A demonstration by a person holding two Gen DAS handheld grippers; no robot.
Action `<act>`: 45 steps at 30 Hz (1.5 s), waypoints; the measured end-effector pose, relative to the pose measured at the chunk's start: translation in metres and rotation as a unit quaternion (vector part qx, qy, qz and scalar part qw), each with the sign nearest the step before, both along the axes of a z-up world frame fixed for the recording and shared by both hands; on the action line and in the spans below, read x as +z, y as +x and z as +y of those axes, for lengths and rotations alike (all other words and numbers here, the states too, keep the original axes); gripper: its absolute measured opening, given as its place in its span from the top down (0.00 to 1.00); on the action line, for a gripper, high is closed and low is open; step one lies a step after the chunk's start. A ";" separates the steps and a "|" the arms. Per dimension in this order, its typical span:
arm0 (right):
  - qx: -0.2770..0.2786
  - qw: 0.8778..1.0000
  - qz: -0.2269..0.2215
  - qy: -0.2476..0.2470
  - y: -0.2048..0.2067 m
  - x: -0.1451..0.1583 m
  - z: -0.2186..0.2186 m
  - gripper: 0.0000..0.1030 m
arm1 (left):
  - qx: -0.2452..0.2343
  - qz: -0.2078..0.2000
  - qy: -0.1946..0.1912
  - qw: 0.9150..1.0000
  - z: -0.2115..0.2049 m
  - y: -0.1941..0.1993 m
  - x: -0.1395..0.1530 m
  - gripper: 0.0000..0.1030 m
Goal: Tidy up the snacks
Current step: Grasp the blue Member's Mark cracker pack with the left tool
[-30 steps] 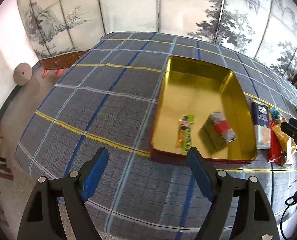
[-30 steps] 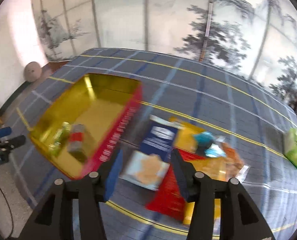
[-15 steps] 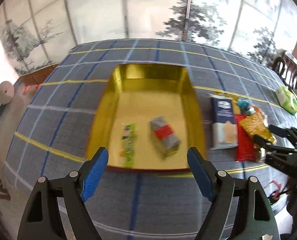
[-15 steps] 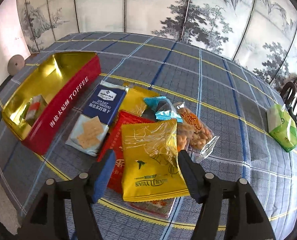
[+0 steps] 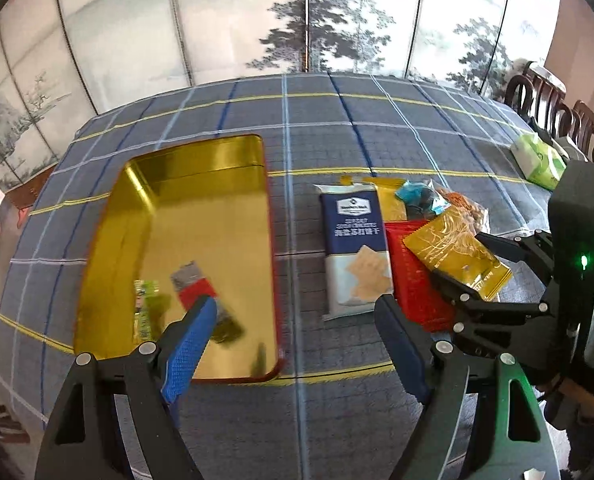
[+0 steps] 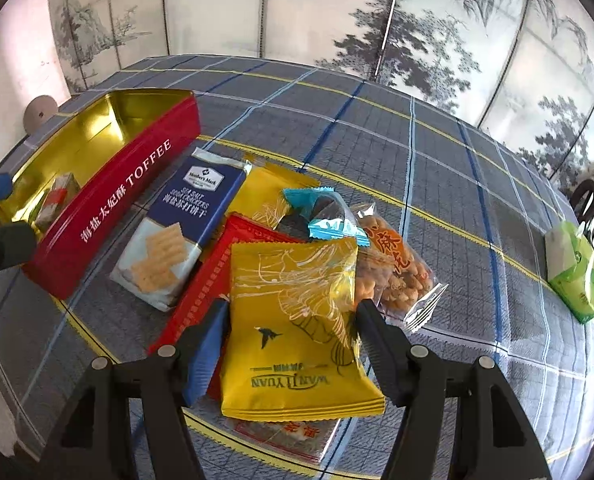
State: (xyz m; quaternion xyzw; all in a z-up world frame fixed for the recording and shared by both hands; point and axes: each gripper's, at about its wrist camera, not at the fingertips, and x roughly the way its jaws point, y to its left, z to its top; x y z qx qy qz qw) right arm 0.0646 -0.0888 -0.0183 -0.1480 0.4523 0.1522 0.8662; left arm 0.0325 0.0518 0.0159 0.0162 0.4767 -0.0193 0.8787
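Observation:
A red toffee tin (image 6: 109,196) with a gold inside (image 5: 201,236) lies open on the plaid cloth and holds a grey-red packet (image 5: 195,286) and a green packet (image 5: 143,312). To its right lies a snack pile: blue cracker pack (image 6: 177,232), red pack (image 5: 415,284), peanut bag (image 6: 393,260), teal candy (image 6: 323,212). My right gripper (image 6: 291,334) is open, its fingers on either side of the yellow Wanliyuan pack (image 6: 297,320); it also shows in the left wrist view (image 5: 463,266). My left gripper (image 5: 293,344) is open and empty above the tin's near right corner.
A green tissue pack (image 6: 575,270) lies at the table's far right, near dark wooden chairs (image 5: 553,108). A painted folding screen (image 5: 305,20) stands behind the table. The plaid cloth (image 5: 337,128) runs to the far edge.
My left gripper has swung right, so the tin sits further left in its view. My right gripper has closed in on the snack pile and now straddles the yellow pack.

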 end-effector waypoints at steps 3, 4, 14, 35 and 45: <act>0.006 1.000 -0.011 -0.003 -0.004 0.000 -0.002 0.40 | -0.001 0.006 -0.001 1.000 -0.005 0.003 -0.003 0.24; 0.008 1.000 -0.012 -0.002 -0.004 0.000 -0.003 0.41 | -0.002 0.008 -0.001 1.000 -0.007 0.004 -0.004 0.24; -0.042 0.998 -0.037 0.041 -0.008 0.018 -0.043 0.41 | -0.014 0.019 -0.023 0.999 -0.026 0.018 -0.014 0.24; -0.166 0.982 -0.004 0.092 0.015 -0.019 -0.133 0.41 | -0.005 0.062 -0.040 0.997 -0.038 0.065 -0.048 0.49; -0.182 0.979 -0.023 0.091 0.020 -0.021 -0.142 0.41 | -0.008 0.059 -0.015 0.998 -0.044 0.075 -0.055 0.51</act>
